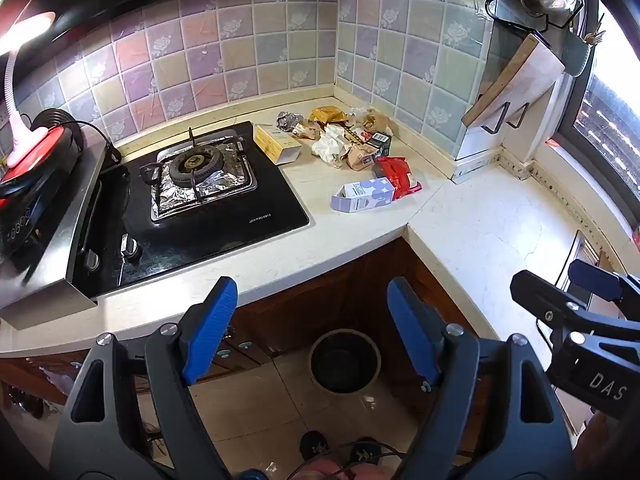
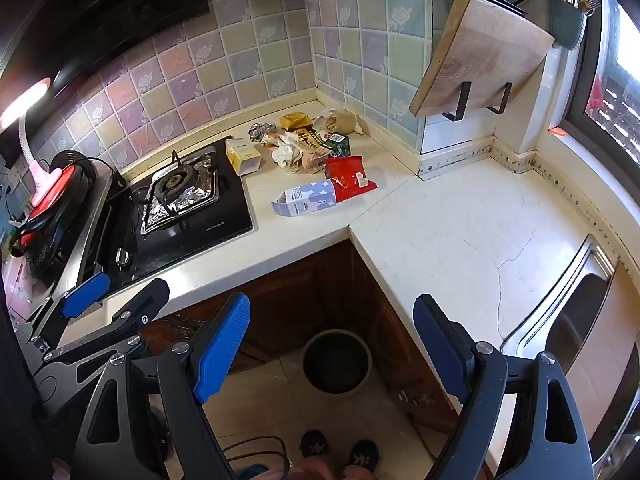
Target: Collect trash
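Much of the trash pile (image 1: 348, 142) in the table's (image 1: 460, 232) tiled corner, at 12 o'clock, is too crumpled to identify. Both the left hand-held gripper (image 1: 312, 328) and right hand-held gripper (image 2: 334, 348) gape wide, empty, above the floor bin (image 1: 345, 360).

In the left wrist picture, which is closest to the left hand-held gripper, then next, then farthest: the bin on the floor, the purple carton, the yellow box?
1. Bin, on the floor, just beyond the left hand-held gripper.
2. Purple carton, lying on the counter's near part.
3. Yellow box, farther back, beside the stove.
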Demonstrator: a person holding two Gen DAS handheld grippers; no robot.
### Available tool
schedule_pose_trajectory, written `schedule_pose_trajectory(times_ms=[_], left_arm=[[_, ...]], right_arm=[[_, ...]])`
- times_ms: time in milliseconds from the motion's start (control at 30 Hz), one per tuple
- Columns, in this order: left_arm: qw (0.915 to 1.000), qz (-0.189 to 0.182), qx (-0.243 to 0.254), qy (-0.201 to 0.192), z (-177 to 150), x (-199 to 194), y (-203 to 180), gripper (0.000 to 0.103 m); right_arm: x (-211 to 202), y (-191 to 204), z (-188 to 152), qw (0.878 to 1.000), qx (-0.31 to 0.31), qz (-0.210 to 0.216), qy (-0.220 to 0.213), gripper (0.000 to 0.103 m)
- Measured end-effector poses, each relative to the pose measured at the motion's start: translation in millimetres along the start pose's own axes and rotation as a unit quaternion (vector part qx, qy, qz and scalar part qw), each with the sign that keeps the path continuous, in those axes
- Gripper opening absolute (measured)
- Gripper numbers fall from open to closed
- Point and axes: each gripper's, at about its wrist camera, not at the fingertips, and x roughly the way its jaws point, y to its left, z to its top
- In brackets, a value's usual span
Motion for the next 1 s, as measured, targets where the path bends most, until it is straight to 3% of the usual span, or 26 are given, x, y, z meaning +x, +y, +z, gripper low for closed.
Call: schedule_pose_trajectory(times_ms=[1000], left_arm=[[0.9998, 0.003, -0.018, -0.007, -4.2, -13.6, 7.0, 0.076]], right_arm=[[-13.6, 6.4, -9.6, 1.000, -0.002, 0.004, -0.009, 0.086]])
